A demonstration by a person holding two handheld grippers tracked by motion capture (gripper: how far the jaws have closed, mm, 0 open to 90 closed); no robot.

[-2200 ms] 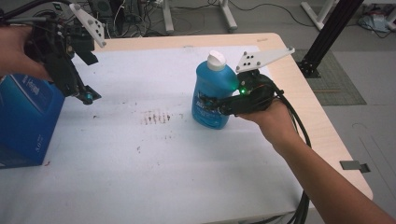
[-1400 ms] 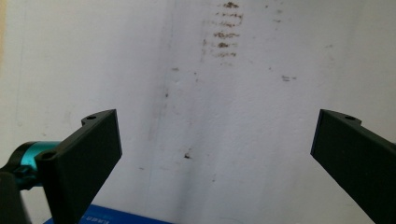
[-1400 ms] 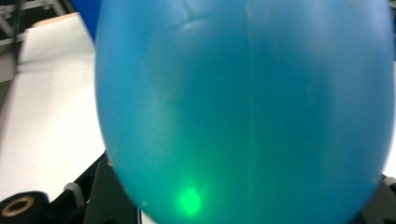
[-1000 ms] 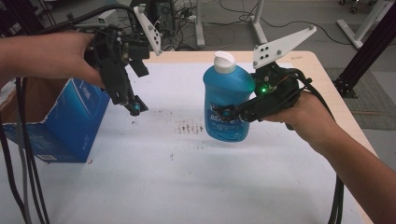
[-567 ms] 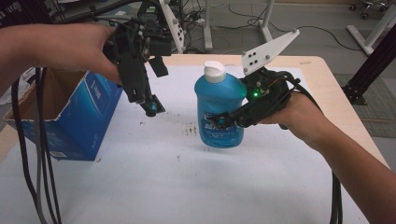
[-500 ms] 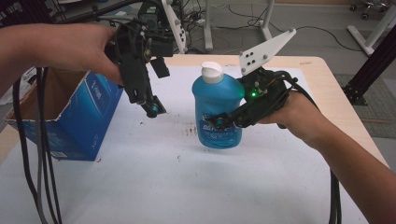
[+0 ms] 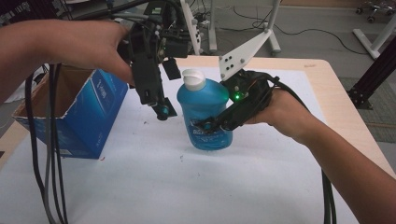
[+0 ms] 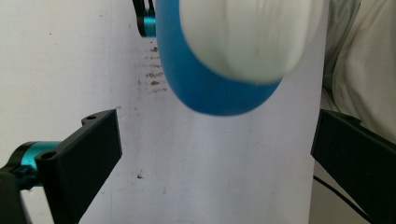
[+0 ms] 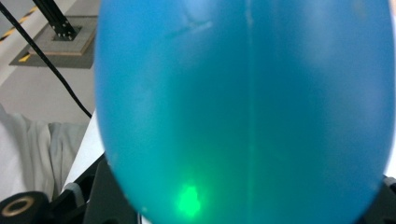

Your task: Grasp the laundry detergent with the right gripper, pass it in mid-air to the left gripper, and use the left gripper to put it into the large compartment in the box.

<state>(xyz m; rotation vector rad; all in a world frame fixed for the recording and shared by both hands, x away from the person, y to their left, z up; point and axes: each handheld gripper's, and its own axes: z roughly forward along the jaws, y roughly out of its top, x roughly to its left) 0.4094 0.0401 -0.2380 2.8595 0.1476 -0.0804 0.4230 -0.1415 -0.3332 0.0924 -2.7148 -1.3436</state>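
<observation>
Moved since the earlier frame: both my hands have come toward the table's middle, carrying the blue bottle leftward and closer to the cardboard box [image 7: 70,116].

Table [image 7: 140,186]: white cover, a few dark smudges.

Blue bottle [image 7: 204,112]: upright, at the middle of the table, clamped low on its body by my right gripper [image 7: 212,127]. Whether its base rests on the cover I cannot tell. Translucent blue liquid, white cap [image 7: 193,79] on, printed label in front.

Left gripper [image 7: 161,108]: jaws spread wide, nothing between them, hovering just beside the bottle's neck and above it.

Progress, as I judge: bottle secured; cap not yet gripped. Opening or boxing remains.
</observation>
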